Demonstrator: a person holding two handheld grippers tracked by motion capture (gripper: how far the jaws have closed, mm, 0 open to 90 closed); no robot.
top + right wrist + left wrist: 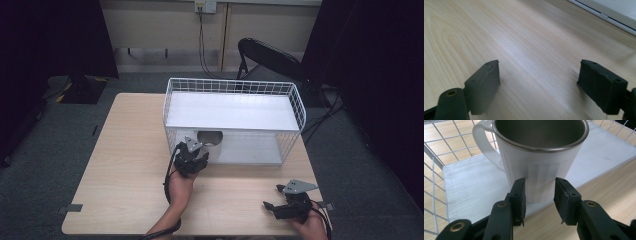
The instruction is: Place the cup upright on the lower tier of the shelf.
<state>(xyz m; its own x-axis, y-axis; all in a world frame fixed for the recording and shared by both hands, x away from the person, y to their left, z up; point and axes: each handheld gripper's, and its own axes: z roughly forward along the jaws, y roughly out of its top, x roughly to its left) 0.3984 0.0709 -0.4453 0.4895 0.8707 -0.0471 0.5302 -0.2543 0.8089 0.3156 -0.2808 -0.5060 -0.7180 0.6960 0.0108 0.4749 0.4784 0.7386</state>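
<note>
Left gripper [540, 195] sits at the open front of the white wire basket [298, 107], its two black jaws set to either side of the lower wall of a white mug [536, 160] with a steel lining. In the left gripper view the left pad looks to be at the mug's wall, while a sliver of gap seems to remain at the right pad, so the grip is probably not yet made; the jaws count as released around the mug. The mug stands upright on the basket's white lower floor, near the front edge, handle turned away to the left in that view. Right gripper [272, 207] rests low over the bare wooden table [130, 165] near the front right corner, jaws spread wide with nothing between them. Judged from this, the reach is done; closing on the mug, lifting it and carrying it out are left.
</note>
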